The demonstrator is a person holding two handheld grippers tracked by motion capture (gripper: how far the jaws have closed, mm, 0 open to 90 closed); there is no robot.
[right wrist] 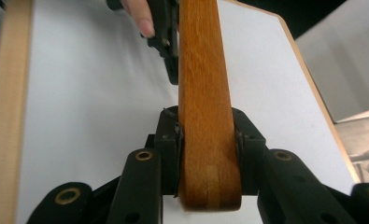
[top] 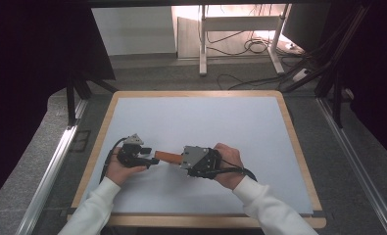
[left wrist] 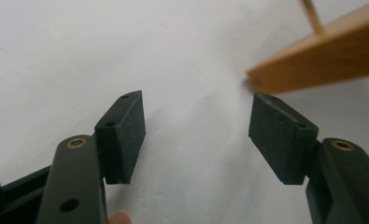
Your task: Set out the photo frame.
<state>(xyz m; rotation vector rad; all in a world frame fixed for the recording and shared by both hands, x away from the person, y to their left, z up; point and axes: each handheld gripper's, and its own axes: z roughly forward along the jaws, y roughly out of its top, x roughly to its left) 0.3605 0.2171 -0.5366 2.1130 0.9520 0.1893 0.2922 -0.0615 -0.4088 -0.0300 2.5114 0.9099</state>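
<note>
A brown wooden stick point(top: 169, 157) is held level just above the white table top point(top: 196, 127), between my two grippers. My right gripper point(right wrist: 206, 140) is shut on one end of the wooden stick point(right wrist: 204, 93), both pads pressed against its sides. My left gripper point(left wrist: 196, 135) stands open, its jaws wide apart over the white surface. The stick's other end point(left wrist: 313, 60) lies just beyond its right pad point(left wrist: 278, 135), not between the jaws. In the high view my left gripper point(top: 147, 157) sits at the stick's left end and my right gripper point(top: 186, 160) at its right end.
The white table top has a light wooden rim point(top: 95, 147). Grey carpet point(top: 328, 142) surrounds the table. Metal rails point(top: 49, 171) run along both sides. A white desk frame point(top: 203, 44) and cables point(top: 250, 46) lie on the floor beyond the far edge.
</note>
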